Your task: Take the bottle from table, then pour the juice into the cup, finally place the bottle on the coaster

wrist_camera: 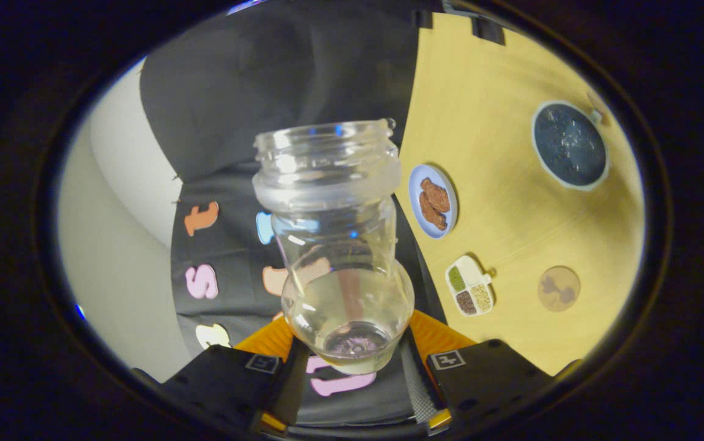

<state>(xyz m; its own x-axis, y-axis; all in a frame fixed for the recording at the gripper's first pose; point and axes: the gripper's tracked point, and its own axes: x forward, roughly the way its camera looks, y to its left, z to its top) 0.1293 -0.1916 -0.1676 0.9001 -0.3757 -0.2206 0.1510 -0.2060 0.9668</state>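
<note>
Yellow wood is showing as the tabletop (pixel 499 122), tipped sideways beyond my claw (pixel 352 361), with black booth cloth (pixel 278 79) and a pale wall (pixel 119 245) lying beside it. I am counting one bottle (pixel 337 245), one cup (pixel 570 145), one coaster (pixel 559 288), one small plate (pixel 433 201) and one divided dish (pixel 469 285). I am holding the clear, capless bottle with my claw clamped on its lower body, both fingers pressing its sides, a little pale juice sitting at its base. Taking the coaster as landmark: the divided dish, carrying green, brown and pale bits, is lying near it; the plate, carrying brown pieces, is sitting beyond that dish; the dark-filled cup is standing well apart.
</note>
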